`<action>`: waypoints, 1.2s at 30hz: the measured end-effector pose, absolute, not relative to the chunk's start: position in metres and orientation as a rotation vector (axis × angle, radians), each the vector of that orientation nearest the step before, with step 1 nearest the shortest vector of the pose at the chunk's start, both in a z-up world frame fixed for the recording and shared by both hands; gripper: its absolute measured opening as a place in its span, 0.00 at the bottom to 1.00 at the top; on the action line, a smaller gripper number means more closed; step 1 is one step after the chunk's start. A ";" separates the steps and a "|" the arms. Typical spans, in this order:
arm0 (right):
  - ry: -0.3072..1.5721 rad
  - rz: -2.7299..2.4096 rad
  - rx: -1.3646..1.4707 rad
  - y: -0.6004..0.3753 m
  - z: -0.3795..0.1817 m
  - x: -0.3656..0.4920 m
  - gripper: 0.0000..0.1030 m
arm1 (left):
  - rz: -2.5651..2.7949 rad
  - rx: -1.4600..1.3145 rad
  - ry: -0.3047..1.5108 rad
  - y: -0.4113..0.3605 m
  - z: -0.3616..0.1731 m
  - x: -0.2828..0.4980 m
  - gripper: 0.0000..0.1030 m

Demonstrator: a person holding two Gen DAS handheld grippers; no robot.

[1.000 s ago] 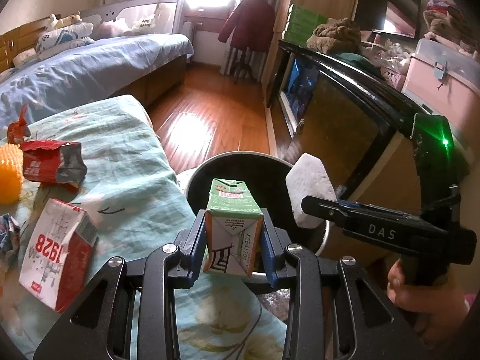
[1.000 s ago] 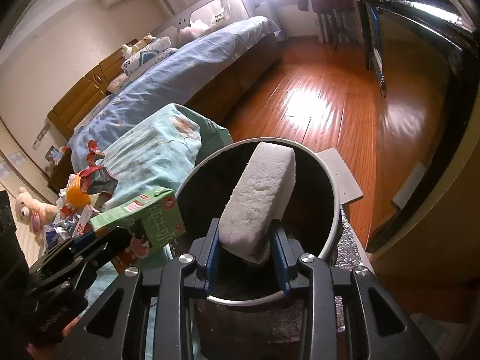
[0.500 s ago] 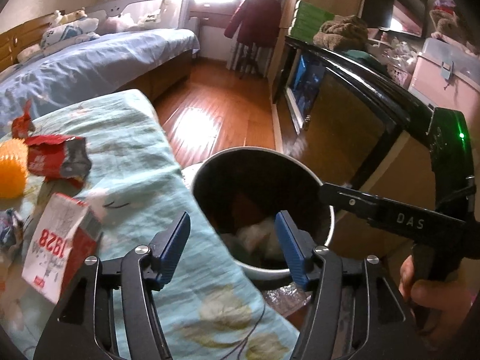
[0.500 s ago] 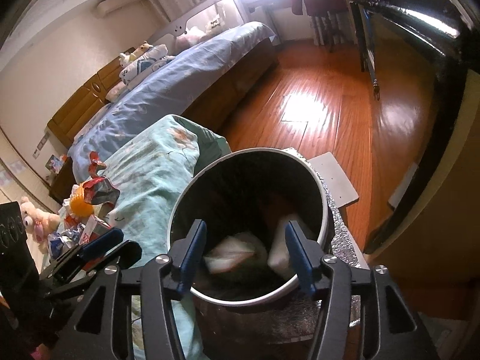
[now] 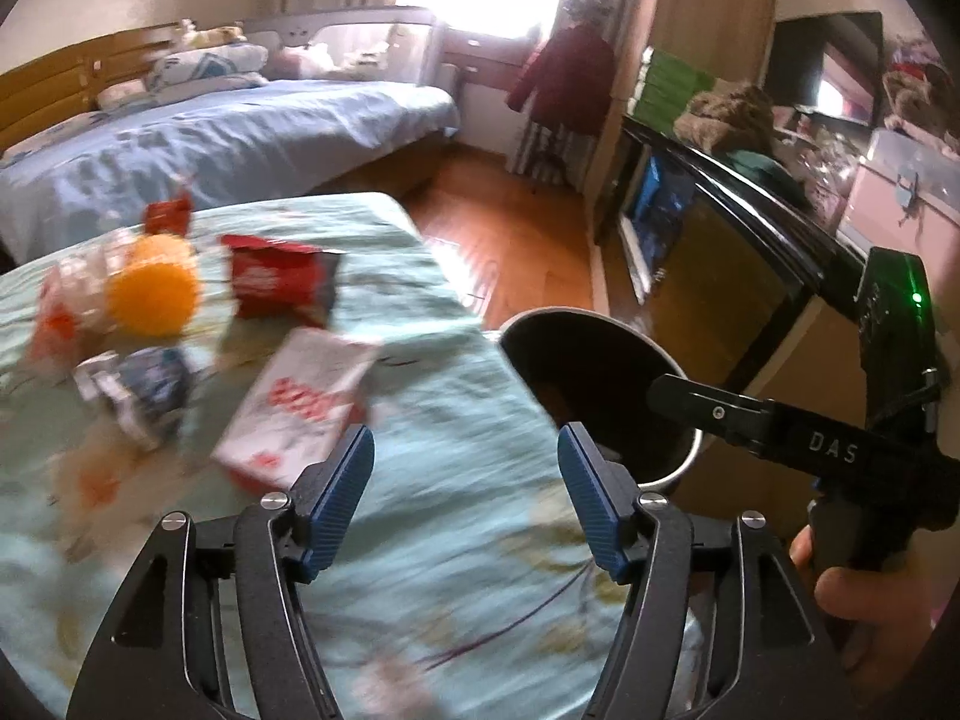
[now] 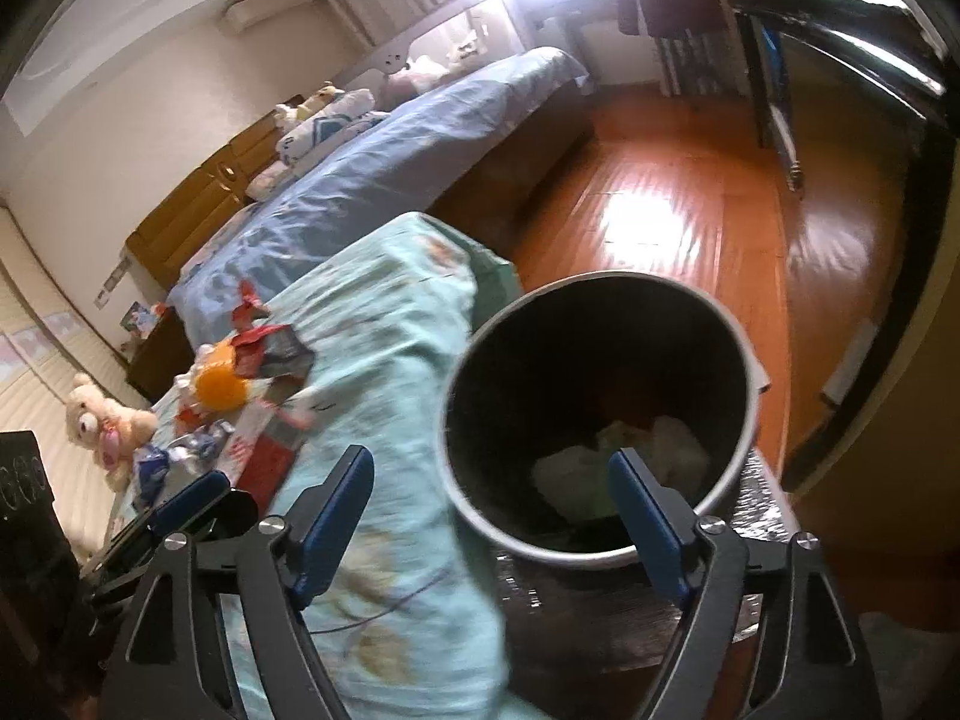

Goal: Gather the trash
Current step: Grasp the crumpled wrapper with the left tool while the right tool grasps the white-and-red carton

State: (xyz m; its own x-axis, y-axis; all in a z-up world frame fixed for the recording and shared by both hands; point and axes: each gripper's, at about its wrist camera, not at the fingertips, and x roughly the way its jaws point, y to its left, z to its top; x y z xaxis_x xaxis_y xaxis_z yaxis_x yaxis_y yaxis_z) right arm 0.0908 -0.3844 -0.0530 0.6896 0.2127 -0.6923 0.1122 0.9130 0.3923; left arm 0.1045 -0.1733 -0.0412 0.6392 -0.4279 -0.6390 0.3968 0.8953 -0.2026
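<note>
A round metal bin (image 6: 600,414) stands beside the table with pale trash (image 6: 630,462) lying at its bottom. My right gripper (image 6: 492,516) hangs over the bin's near rim, its jaws opening with nothing between them. My left gripper (image 5: 465,501) is over the light-green tablecloth (image 5: 456,570), jaws opening and empty. Ahead of it lie a red-and-white carton (image 5: 300,402), a red wrapper (image 5: 276,282), an orange spiky ball (image 5: 153,294) and a crumpled blue-white wrapper (image 5: 144,387). The bin (image 5: 600,390) sits to its right, with the right gripper's finger (image 5: 750,414) above it.
A bed with blue bedding (image 5: 228,138) fills the back left. A dark cabinet (image 5: 738,222) runs along the right, with wooden floor (image 6: 678,222) between. A person's hand (image 5: 852,588) holds the right gripper's handle. A teddy bear (image 6: 102,420) sits far left.
Both grippers let go: the green carton and the white foam block dropped into the bin. The left gripper then swung left over the table; the right drew back a little.
</note>
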 end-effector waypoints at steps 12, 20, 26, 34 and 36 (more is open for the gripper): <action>0.832 0.165 0.376 -0.316 -0.052 0.094 0.85 | -0.311 -0.159 0.747 -0.087 -0.052 0.100 0.64; 0.859 0.210 0.357 -0.285 -0.057 0.100 0.85 | -0.245 -0.209 0.767 -0.051 -0.061 0.102 0.64; 0.882 0.235 0.348 -0.266 -0.062 0.107 0.85 | -0.215 -0.238 0.776 -0.028 -0.065 0.113 0.64; 0.888 0.243 0.345 -0.256 -0.062 0.114 0.85 | -0.216 -0.265 0.795 -0.016 -0.071 0.145 0.64; 0.894 0.250 0.339 -0.251 -0.063 0.117 0.85 | -0.226 -0.281 0.807 -0.014 -0.073 0.154 0.64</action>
State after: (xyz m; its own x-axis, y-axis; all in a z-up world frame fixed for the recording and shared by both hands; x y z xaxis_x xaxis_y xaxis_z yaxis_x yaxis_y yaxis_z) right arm 0.1170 -0.2514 -0.0629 0.6031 0.3507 -0.7164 -0.0718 0.9184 0.3892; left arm 0.1543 -0.0144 -0.0726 0.6713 -0.3037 -0.6761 0.0913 0.9391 -0.3312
